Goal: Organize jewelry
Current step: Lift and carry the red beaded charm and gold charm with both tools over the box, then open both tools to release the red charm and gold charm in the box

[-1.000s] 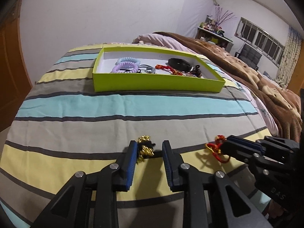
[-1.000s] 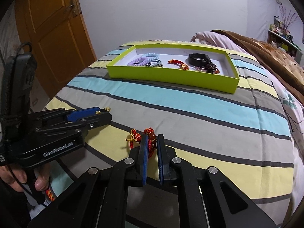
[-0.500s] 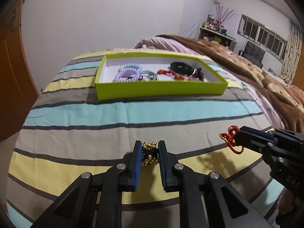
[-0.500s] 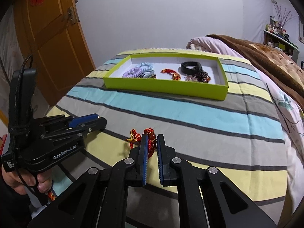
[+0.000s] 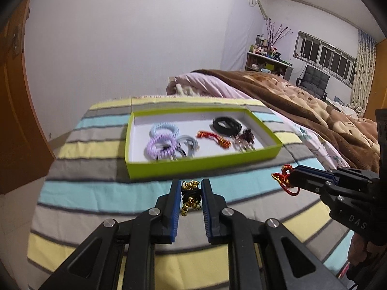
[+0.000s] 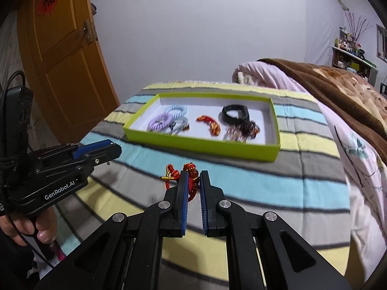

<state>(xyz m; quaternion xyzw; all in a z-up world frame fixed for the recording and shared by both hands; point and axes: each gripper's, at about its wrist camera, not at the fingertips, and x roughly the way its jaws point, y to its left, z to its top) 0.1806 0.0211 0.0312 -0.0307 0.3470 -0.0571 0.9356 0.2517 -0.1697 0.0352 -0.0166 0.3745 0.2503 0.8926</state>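
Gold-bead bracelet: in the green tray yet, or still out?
Out. The gold-and-black beaded bracelet is pinched in the left tongs, short of the lime-green cardboard tray's near wall.

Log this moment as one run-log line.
left gripper: shut on gold bracelet | right gripper: shut on red bracelet | both lifted, short of green tray
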